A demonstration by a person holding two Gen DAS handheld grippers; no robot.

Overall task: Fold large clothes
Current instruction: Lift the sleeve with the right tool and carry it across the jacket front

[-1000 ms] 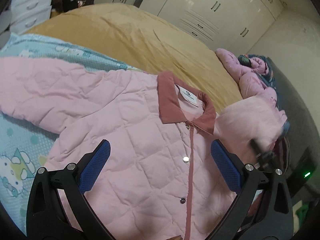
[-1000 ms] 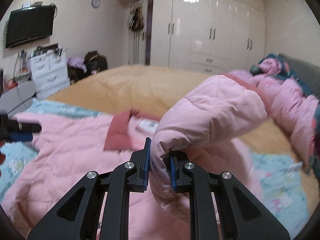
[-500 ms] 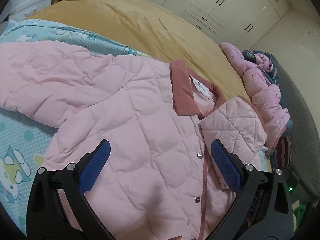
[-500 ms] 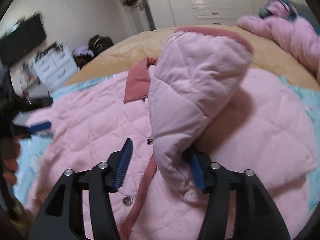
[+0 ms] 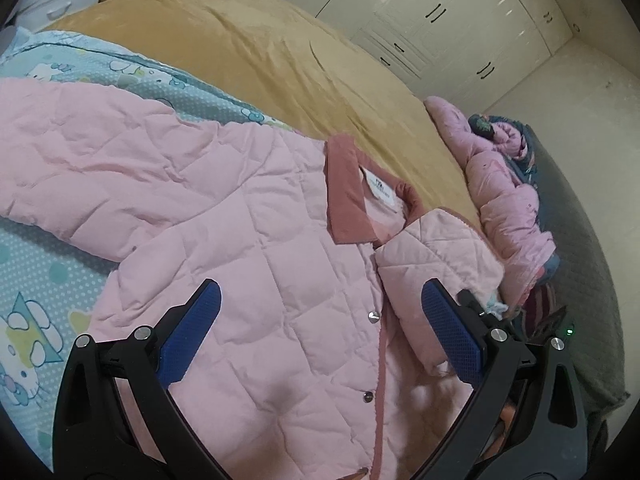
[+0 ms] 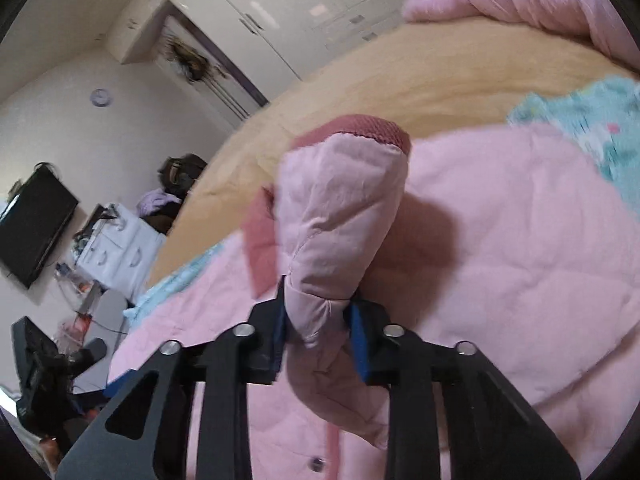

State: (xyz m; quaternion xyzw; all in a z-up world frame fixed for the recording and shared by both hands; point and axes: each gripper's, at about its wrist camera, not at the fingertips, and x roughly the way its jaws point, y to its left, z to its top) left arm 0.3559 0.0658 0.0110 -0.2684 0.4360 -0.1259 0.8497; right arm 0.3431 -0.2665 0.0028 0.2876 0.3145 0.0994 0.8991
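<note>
A pink quilted jacket (image 5: pixel 240 248) with a dusty-red collar (image 5: pixel 346 192) lies face up on the bed, snaps down the front. Its far sleeve (image 5: pixel 436 264) is folded in over the chest; the other sleeve (image 5: pixel 80 176) stretches out to the left. My left gripper (image 5: pixel 320 336) is open and empty, hovering over the jacket's front. My right gripper (image 6: pixel 320 320) is closed on the folded sleeve (image 6: pixel 340 216), pinching a bunch of it just above the jacket body (image 6: pixel 500 260); the sleeve's red cuff (image 6: pixel 360 128) points away.
A teal cartoon-print sheet (image 5: pixel 36 280) lies under the jacket on a tan blanket (image 5: pixel 260 48). More pink padded clothes (image 5: pixel 504 200) are piled at the bed's far side. White wardrobes (image 5: pixel 420 12), a drawer unit (image 6: pixel 116 248) and a TV (image 6: pixel 32 232) stand around the room.
My right gripper carried the sleeve across onto the jacket's chest, opened wide around it half a second ago, and has now closed on it again, tilted. The left gripper stayed open, shifting slightly.
</note>
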